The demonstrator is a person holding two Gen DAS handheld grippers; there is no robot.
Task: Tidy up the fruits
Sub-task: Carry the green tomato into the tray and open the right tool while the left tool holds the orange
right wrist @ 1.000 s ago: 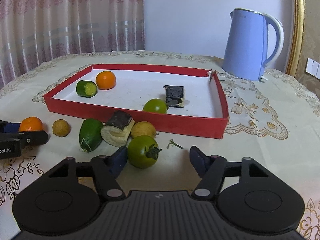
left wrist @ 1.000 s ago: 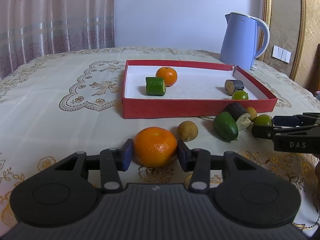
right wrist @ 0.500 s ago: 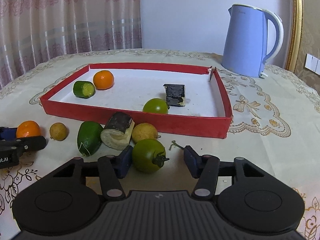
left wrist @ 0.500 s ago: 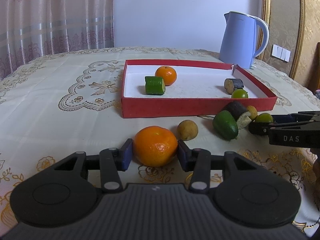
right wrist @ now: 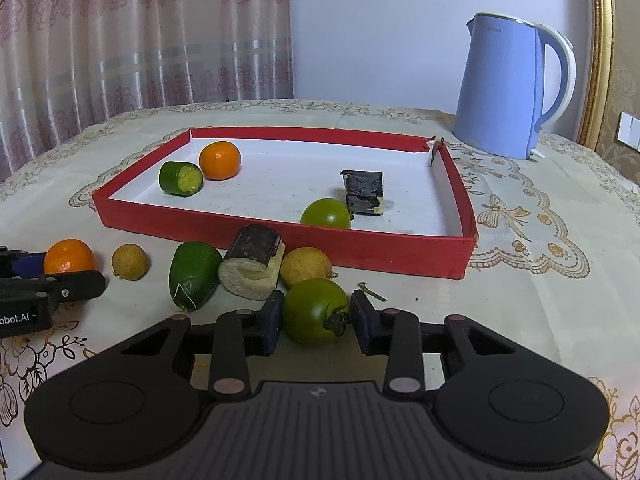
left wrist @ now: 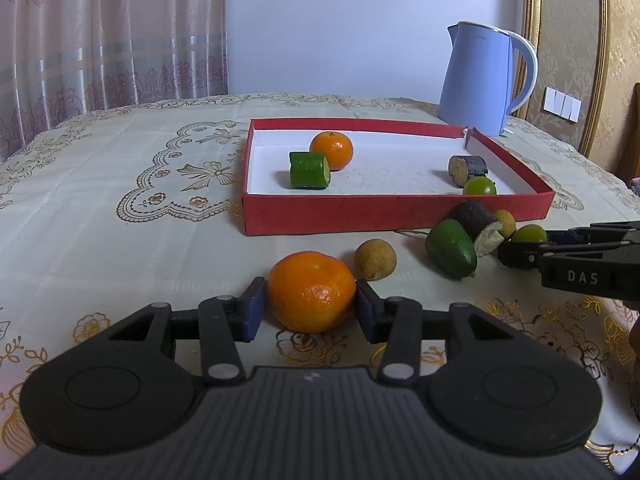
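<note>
The left hand-held gripper (left wrist: 310, 307) is clamping the orange mandarin (left wrist: 312, 291) between its pads, low on the worktop (left wrist: 120, 248). The right hand-held gripper (right wrist: 316, 320) is pinching the green tomato (right wrist: 314, 310), its jaws having just been closing around it. Both fruits are sitting just short of the red tray (right wrist: 280, 240) ahead, probably gripped for lifting over its near wall to join the fruit inside.

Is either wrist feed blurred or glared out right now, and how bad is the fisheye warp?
Left wrist view: sharp, soft even daylight, faint shadow under the mandarin; the kettle leans with edge warp. Right wrist view: equally sharp, no glare on the green tomato; the red tray rim bows.
</note>
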